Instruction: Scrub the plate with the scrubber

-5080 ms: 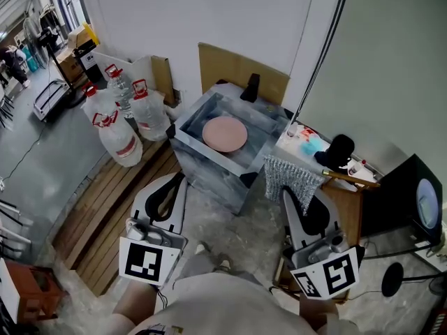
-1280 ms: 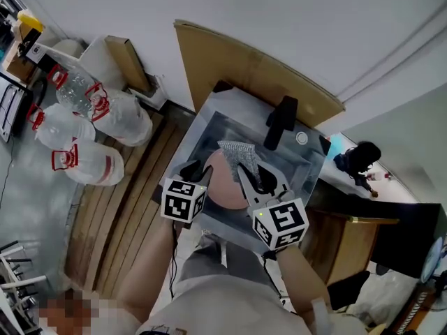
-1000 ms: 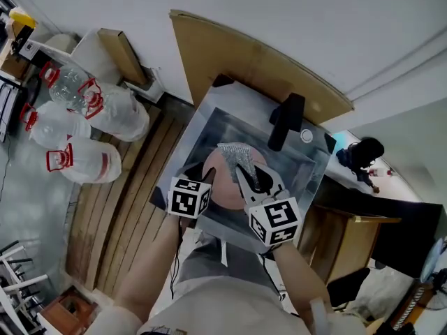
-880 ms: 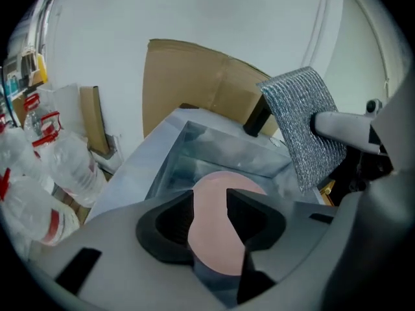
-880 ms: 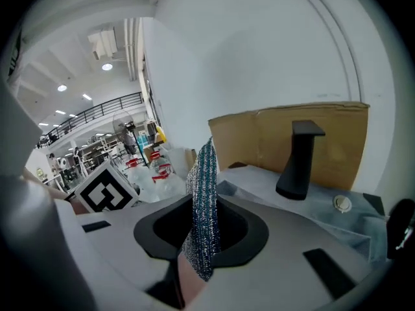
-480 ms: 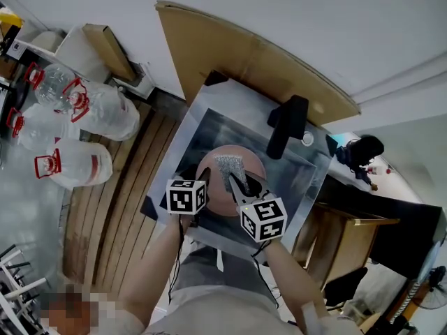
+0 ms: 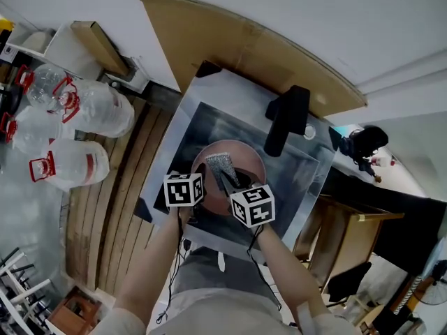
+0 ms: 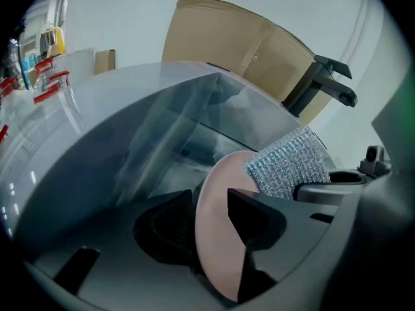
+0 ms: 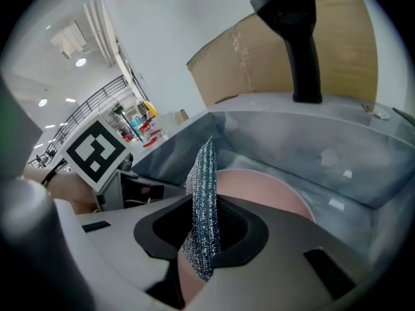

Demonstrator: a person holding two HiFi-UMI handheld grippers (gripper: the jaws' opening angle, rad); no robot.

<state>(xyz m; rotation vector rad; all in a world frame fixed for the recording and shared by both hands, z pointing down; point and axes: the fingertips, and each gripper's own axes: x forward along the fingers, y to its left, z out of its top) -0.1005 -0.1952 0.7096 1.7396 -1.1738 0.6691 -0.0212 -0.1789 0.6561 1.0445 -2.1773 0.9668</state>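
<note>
At the left, the left gripper (image 8: 211, 203) is lowered into the steel sink (image 7: 202, 121). Its jaws have just been opening and now stand apart. The near-left rim of the pink plate (image 8: 217, 258) is taken in between them. No firm pinch on the rim is seen, so the plate is judged straddled rather than clamped.

The plate lies in the bottom of the basin, in front of the black faucet (image 7: 285, 121). From the head view it appears to lie flat.

To the right of the left gripper, the scrubber (image 9: 204, 193), a strip of silvery mesh, is pinched in the closed jaws of the right gripper (image 9: 201, 229). The strip is held edge-on. Its long axis runs forward along the gripper's own line, and its free end reaches out over the middle of the plate. Whether the mesh already touches the plate cannot be told.

The plate lies just ahead of and below the right gripper, so the scrubbing stroke is judged to call for a short drop forward and down. The left gripper is the nearer to the rim. Its jaws would need to be closed there first, or the plate is likely to slide under the stroke.
</note>
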